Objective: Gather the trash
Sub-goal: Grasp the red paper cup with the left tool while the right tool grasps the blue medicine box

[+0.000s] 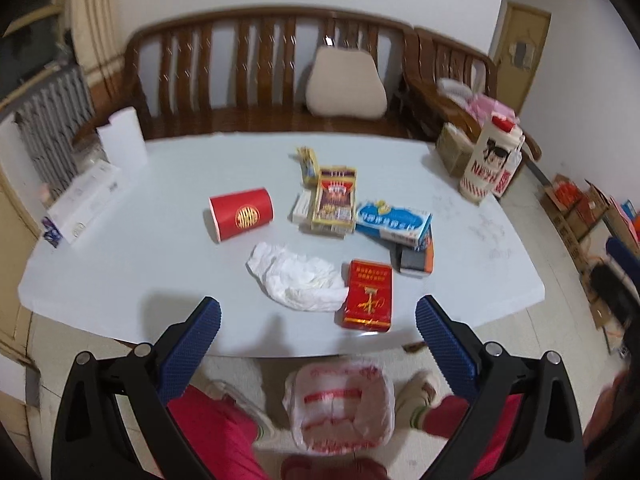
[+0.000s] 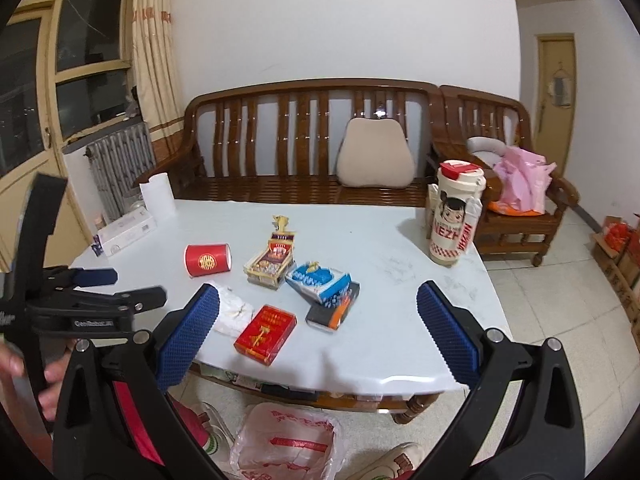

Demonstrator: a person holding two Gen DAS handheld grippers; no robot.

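Your left gripper (image 1: pixel 318 330) hangs with its blue ribbed pads apart and empty, low in the frame at the near edge of the pale table (image 1: pixel 120 264). Your right gripper (image 2: pixel 318 318) is equally spread, holding nothing. Mid-frame lie a crumpled white tissue (image 1: pixel 298 282), a red cigarette pack (image 1: pixel 368 298) touching it, and a tipped red paper cup (image 1: pixel 242 214). At bottom centre sits the plastic-lined bin (image 1: pixel 340 408).
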